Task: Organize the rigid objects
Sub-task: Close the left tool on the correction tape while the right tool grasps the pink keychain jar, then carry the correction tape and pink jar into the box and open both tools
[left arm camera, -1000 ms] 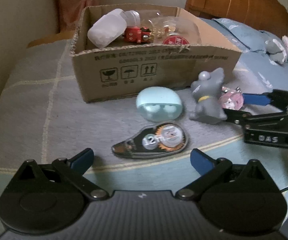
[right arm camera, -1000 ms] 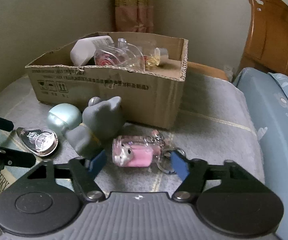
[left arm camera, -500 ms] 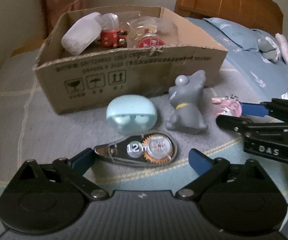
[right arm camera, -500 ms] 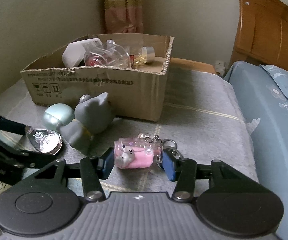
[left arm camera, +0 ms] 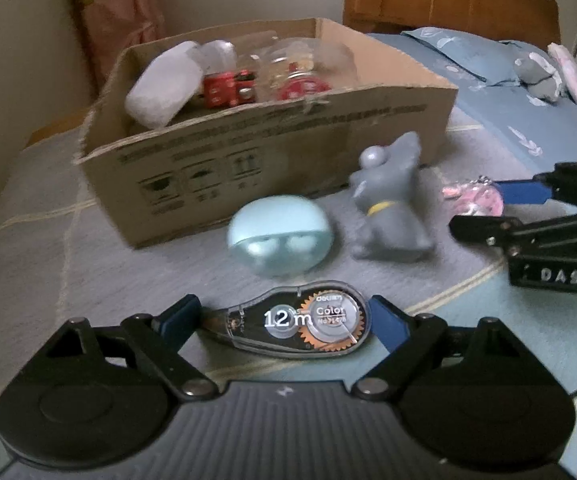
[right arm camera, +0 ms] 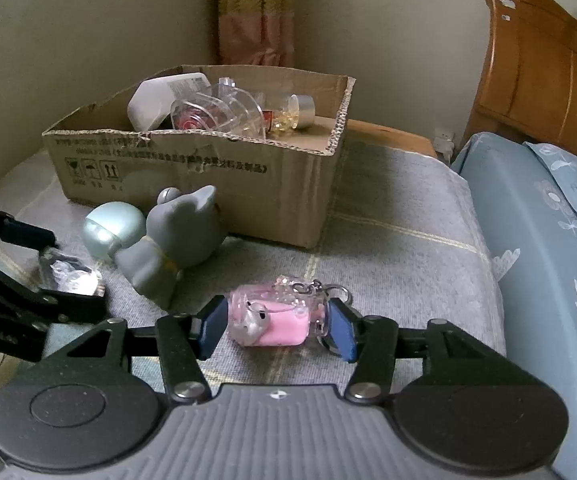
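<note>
I have both grippers low over the grey blanket [right arm camera: 400, 208] on the bed, each straddling its own item so two things can go into the cardboard box [right arm camera: 224, 184] in one trip.

My left gripper [left arm camera: 284, 320] is closing around the correction tape dispenser [left arm camera: 292, 322], which lies flat near the blanket's front edge. The dispenser sits lengthwise between the blue pads: the right one looks to be at its rounded end and the left one at its narrow tip, but I can't tell that they press yet, so I call it spread around the dispenser.

My right gripper [right arm camera: 276, 326] straddles the pink bottle keychain [right arm camera: 272, 318], lying on its side with its metal rings trailing to the right. The jaws are easing open a little; the pads seem to touch the bottle's two ends, so I judge it lightly pinched, resting on the blanket and not lifted.

The box stands farther back, toward the wall, already holding a white bottle, clear plastic containers and a red toy. Just in front of it wait the pale blue earbud case [left arm camera: 278, 236] and the grey cat figurine [left arm camera: 388, 208], side by side, between my two grippers.
</note>
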